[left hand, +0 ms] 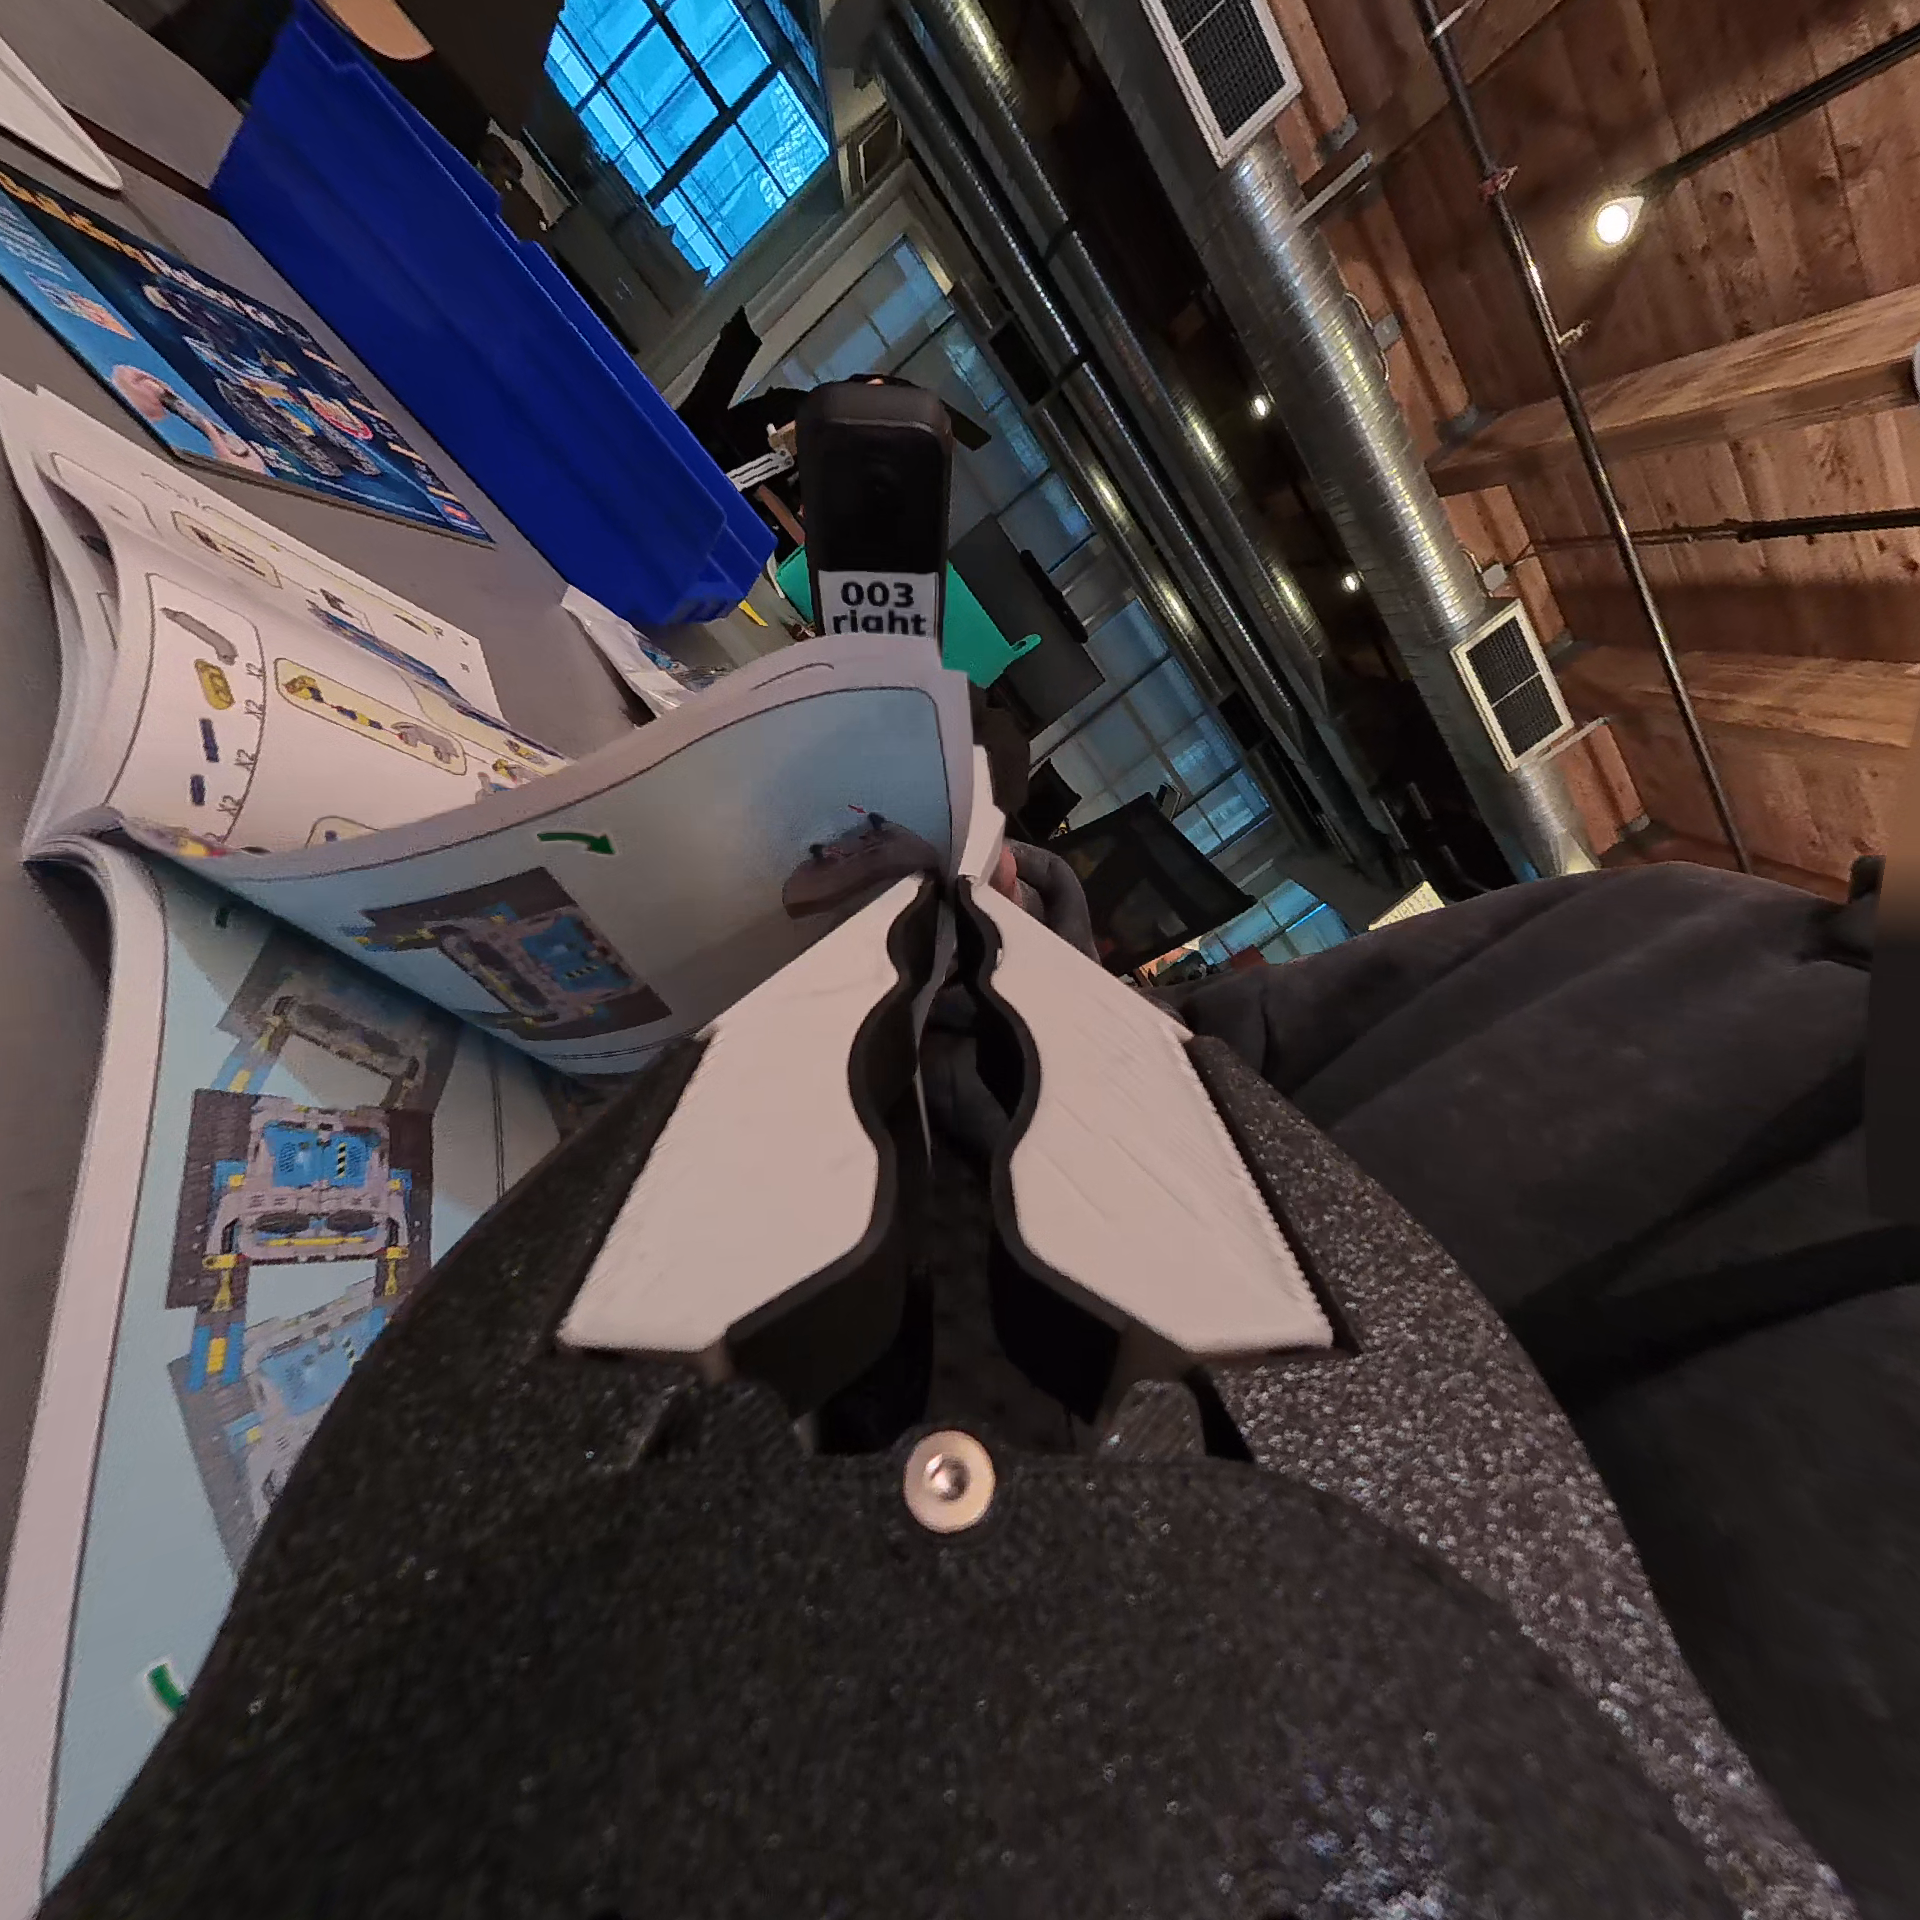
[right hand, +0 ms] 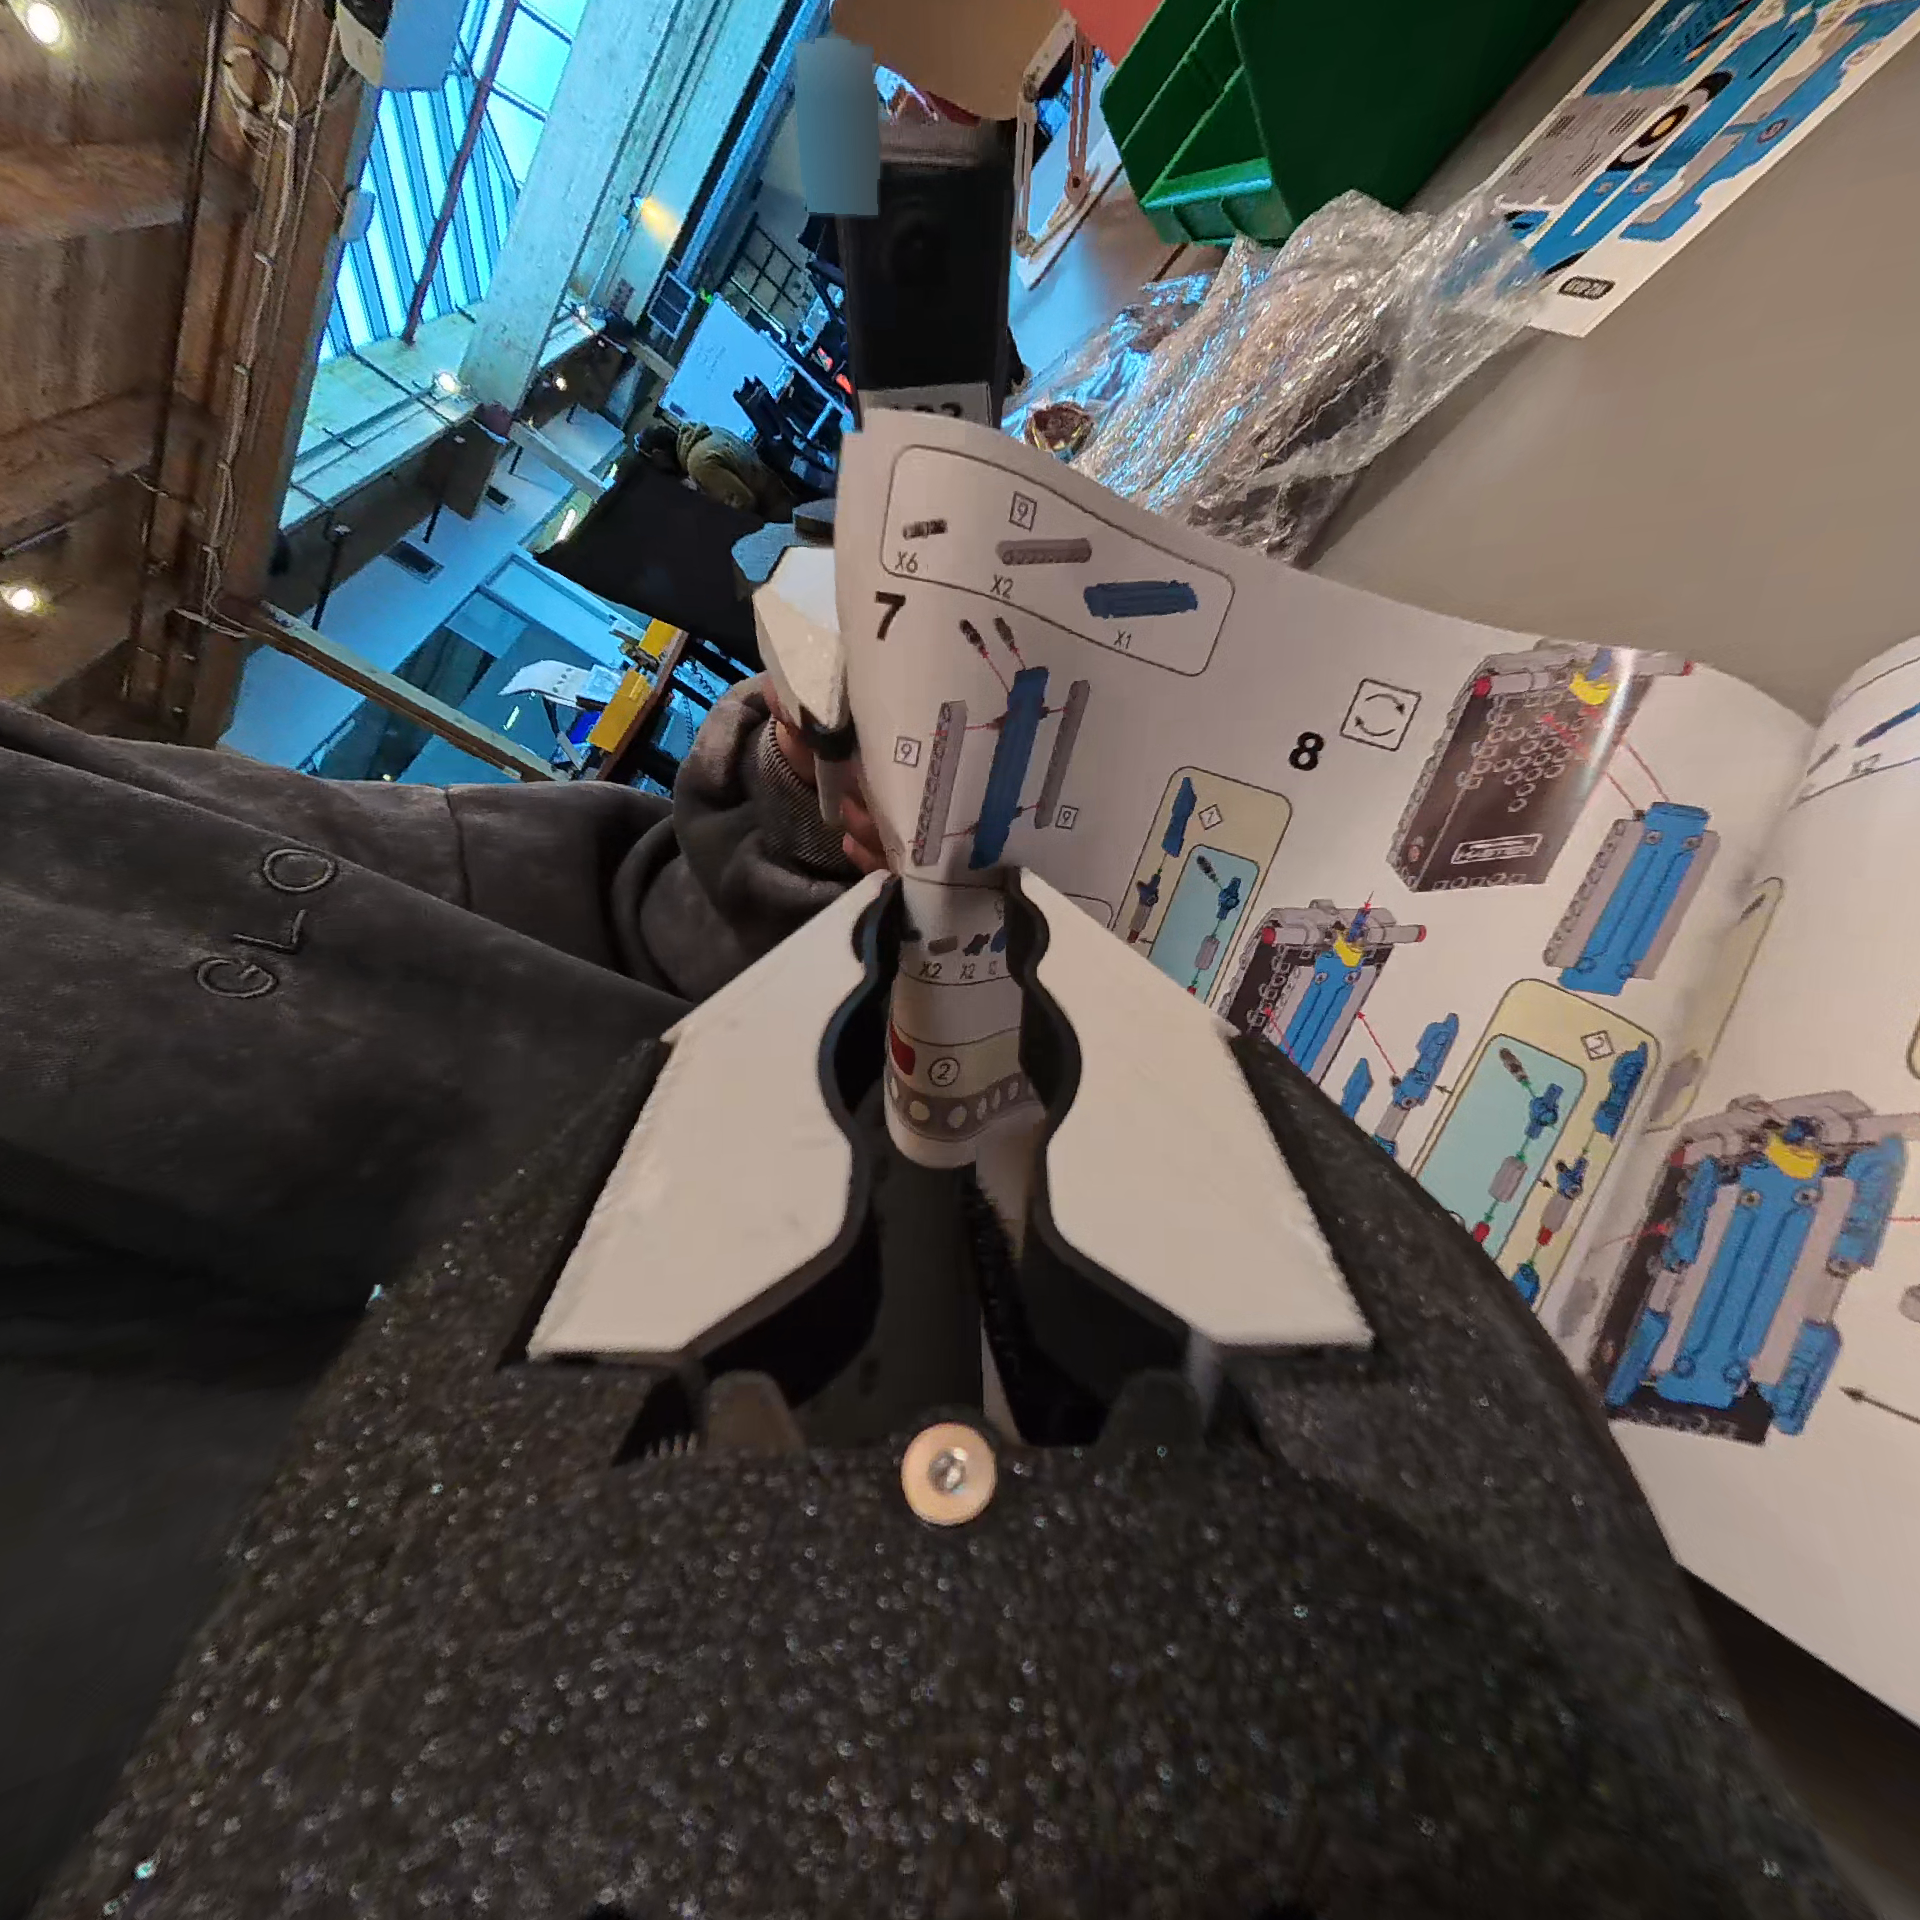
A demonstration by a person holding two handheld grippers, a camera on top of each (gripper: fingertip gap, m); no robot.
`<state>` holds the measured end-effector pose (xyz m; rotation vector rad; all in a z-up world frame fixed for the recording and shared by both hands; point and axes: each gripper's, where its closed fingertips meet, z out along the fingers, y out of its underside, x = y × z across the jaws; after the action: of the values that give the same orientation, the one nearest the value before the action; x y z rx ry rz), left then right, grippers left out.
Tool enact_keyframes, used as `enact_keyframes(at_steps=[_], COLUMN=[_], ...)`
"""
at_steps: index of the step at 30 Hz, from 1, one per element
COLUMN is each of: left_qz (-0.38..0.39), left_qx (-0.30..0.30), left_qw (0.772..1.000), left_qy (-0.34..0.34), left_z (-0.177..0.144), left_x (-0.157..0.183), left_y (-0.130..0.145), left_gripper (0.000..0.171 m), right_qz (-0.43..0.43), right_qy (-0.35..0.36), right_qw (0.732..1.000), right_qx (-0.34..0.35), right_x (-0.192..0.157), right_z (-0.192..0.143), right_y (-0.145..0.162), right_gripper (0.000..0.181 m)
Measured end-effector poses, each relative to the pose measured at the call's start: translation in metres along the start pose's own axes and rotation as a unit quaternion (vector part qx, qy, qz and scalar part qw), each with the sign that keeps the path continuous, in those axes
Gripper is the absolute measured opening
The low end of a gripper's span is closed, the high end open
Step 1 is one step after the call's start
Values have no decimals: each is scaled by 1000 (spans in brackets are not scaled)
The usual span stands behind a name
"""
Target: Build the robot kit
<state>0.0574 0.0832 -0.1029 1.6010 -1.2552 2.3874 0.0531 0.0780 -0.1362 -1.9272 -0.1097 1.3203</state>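
Page (left hand: pixel 727 821) of instruction booklet (right hand: pixel 1455 935) is pinched by left gripper (left hand: pixel 948 894) & right gripper (right hand: pixel 951 883), both clenched; printed label seen at 12 o'clock.

Booklet (left hand: pixel 156 727) on table (left hand: pixel 42 520), before bins (left hand: pixel 468 312)

blue bins (left hand: pixel 468 343), green bins (right hand: pixel 1278 114), crinkled plastic bags (right hand: pixel 1299 384), printed box (left hand: pixel 218 364), grey table (right hand: pixel 1558 499)

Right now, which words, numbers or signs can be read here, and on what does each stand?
I do not copy writing; these things bear it.
Booklet page, shut in the left gripper and the right gripper: printed figures.
White label on the right gripper.
Dark sleeve: stitched letters.
Blue printed box: too blurred.
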Motion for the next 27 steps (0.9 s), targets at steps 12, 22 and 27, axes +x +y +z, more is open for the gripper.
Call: enact_keyframes(at_steps=[12,22,27], left_qz=[-21,-45,-29], left_qx=[7,12,32], left_qw=[998,991,995], left_qy=[-50,-122,-94], left_z=[-14,-48,-20], left_x=[-15,-15,-10], left_y=[5,18,2], left_gripper=[0,0,0], right_qz=[22,-183,-253], right_qy=[61,144,104], right_qw=[996,973,957], right_qx=[64,0,-94], right_x=[29,-11,-38], right_z=[-49,-55,24], right_y=[-21,-18,22], right_gripper=[15,66,79])
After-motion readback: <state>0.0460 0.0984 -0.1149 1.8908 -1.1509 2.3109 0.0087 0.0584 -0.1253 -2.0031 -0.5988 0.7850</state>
